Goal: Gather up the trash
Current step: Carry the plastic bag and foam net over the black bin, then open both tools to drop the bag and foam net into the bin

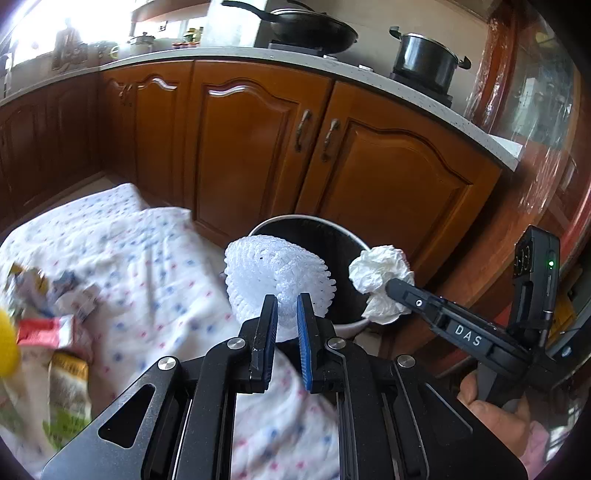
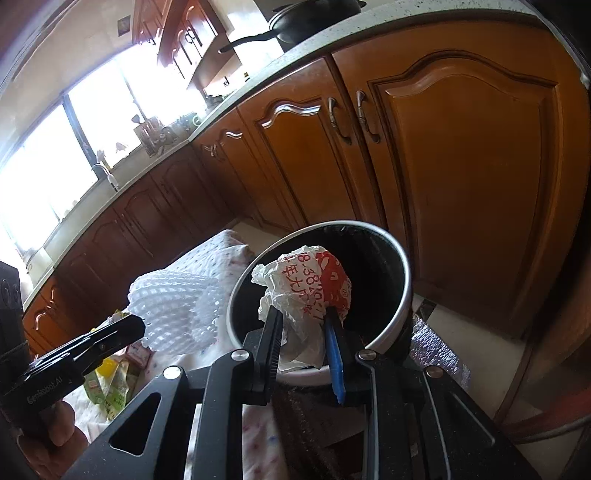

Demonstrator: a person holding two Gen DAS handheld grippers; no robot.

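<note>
My left gripper [image 1: 287, 301] is shut on a white foam fruit net [image 1: 273, 273] and holds it just left of the bin's rim; the foam net also shows in the right wrist view [image 2: 173, 306]. My right gripper [image 2: 301, 314] is shut on a crumpled white wrapper with red print [image 2: 310, 284] and holds it over the mouth of the round bin [image 2: 402, 291], which has a black liner. In the left wrist view the wrapper [image 1: 380, 277] hangs at the bin's [image 1: 295, 225] right edge.
A table with a dotted white cloth [image 1: 147, 258] carries more trash packets [image 1: 55, 332] at the left. Wooden cabinet doors [image 1: 258, 147] stand right behind the bin. A wok [image 1: 314, 33] and a pot [image 1: 424, 59] sit on the counter above.
</note>
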